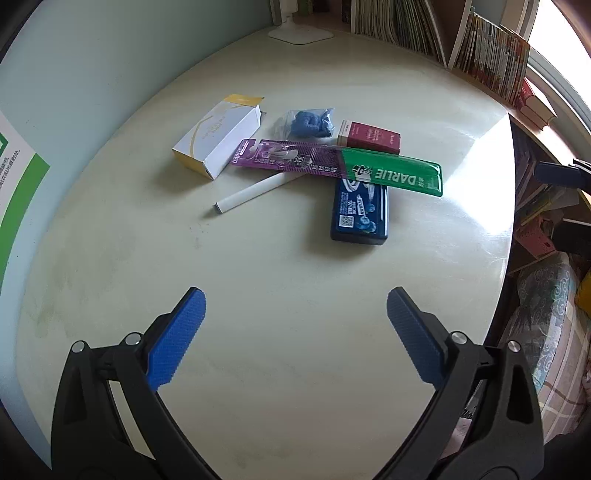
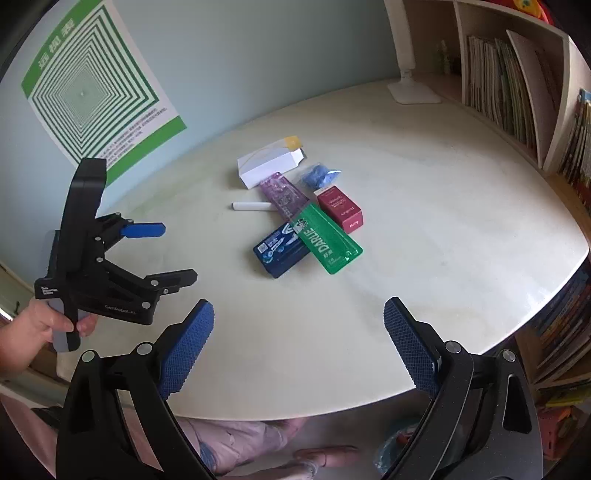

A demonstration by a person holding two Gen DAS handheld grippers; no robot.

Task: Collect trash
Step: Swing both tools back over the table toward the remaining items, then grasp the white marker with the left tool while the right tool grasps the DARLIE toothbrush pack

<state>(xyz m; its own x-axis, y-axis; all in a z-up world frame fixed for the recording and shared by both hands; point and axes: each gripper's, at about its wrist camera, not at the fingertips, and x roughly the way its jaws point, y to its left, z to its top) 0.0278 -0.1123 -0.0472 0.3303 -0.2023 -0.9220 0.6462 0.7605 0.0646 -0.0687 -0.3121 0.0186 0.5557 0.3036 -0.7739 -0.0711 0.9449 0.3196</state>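
Note:
Trash lies in a cluster mid-table: a white-and-yellow box (image 1: 218, 138) (image 2: 271, 168), a purple-and-green Darlie toothbrush pack (image 1: 340, 166) (image 2: 314, 227), a dark blue box (image 1: 360, 210) (image 2: 280, 249) under its green end, a maroon box (image 1: 369, 137) (image 2: 340, 208), a clear bag of blue stuff (image 1: 308, 122) (image 2: 320, 176) and a white tube (image 1: 251, 192) (image 2: 251, 206). My left gripper (image 1: 295, 301) (image 2: 179, 251) is open, short of the cluster, with nothing between its fingers. My right gripper (image 2: 299, 310) is open too, near the table's front edge, holding nothing.
A white lamp base (image 1: 301, 33) (image 2: 413, 90) stands at the back of the cream table (image 1: 295, 266). Bookshelves (image 2: 509, 85) line the right side. A green-striped poster (image 2: 92, 88) hangs on the wall at left. A hand (image 2: 40, 325) holds the left gripper; legs show below the table edge.

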